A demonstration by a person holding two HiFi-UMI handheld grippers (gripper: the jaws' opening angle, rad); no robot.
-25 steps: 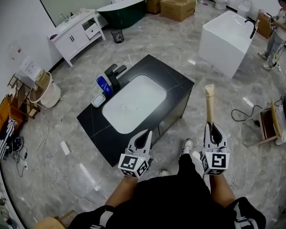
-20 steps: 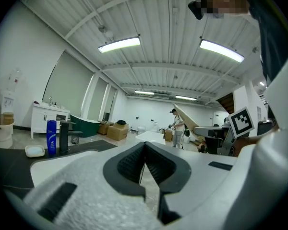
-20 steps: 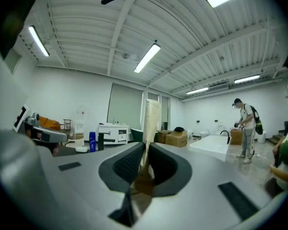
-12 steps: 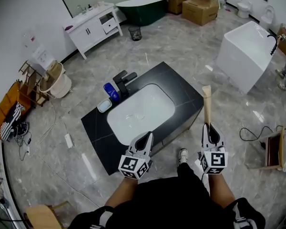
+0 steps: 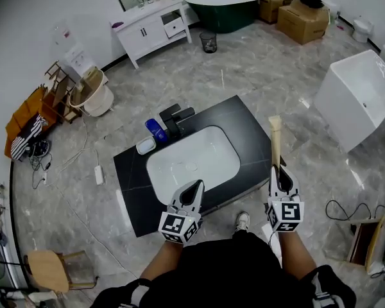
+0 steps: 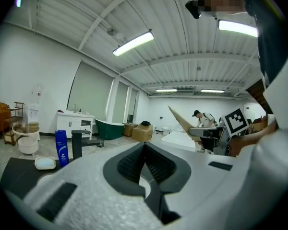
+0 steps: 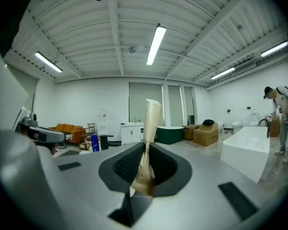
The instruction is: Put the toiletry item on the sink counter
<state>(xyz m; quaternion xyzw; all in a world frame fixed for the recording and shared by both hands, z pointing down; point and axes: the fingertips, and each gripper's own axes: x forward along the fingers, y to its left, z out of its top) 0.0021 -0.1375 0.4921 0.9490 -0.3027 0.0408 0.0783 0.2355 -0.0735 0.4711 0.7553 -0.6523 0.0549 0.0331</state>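
The right gripper has its jaws nearly together, clamped on the near end of the toiletry tube, a pale beige one (the gripped end looks crumpled between the ribbed pads). The rest of the tube sticks straight out past the jaw tips. Its long axis follows the line of the jaws and points away from the person, with the broad far end leading.

In the head view the tube is in the air at the right-hand corner of the black tabletop, not resting on it. It runs almost straight up the picture and leans a touch to the left at its far end.

The left gripper has its jaws together with nothing between them, and it is held low at the near edge of the tabletop, by the white basin.

At the far side of the basin (beside the black faucet) stand a blue bottle and a small soap dish.
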